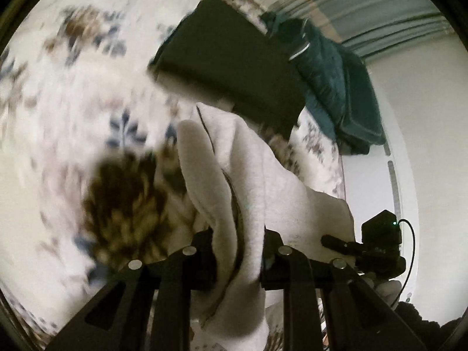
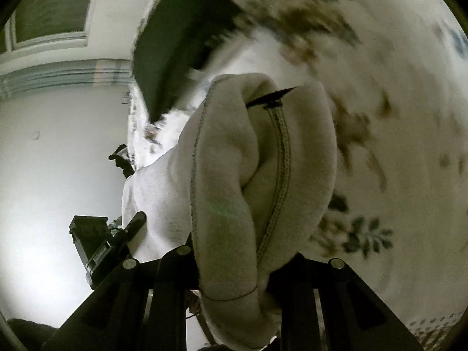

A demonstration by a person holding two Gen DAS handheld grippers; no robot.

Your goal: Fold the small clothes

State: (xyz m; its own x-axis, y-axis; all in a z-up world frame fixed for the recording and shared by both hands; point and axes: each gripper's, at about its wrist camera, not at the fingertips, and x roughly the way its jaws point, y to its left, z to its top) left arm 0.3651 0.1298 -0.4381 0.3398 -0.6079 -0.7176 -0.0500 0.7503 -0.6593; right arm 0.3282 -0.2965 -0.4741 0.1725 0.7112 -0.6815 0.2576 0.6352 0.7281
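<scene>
A light grey fleece garment [image 1: 257,187] with dark stitched seams is held up above a floral bedspread [image 1: 73,102]. My left gripper [image 1: 238,266] is shut on one bunched edge of it. My right gripper [image 2: 234,272] is shut on another bunched edge of the same garment [image 2: 234,161], where a black zipper pull [image 2: 270,98] shows near the top. The cloth hides the fingertips of both grippers. In the left wrist view the right gripper [image 1: 377,248] shows at the lower right; in the right wrist view the left gripper [image 2: 102,245] shows at the lower left.
A folded black garment [image 1: 228,61] lies on the bedspread beyond the fleece, also in the right wrist view [image 2: 175,44]. A dark teal quilted jacket [image 1: 336,87] lies at the bed's far edge. White walls and a window with blinds [image 2: 52,8] stand behind.
</scene>
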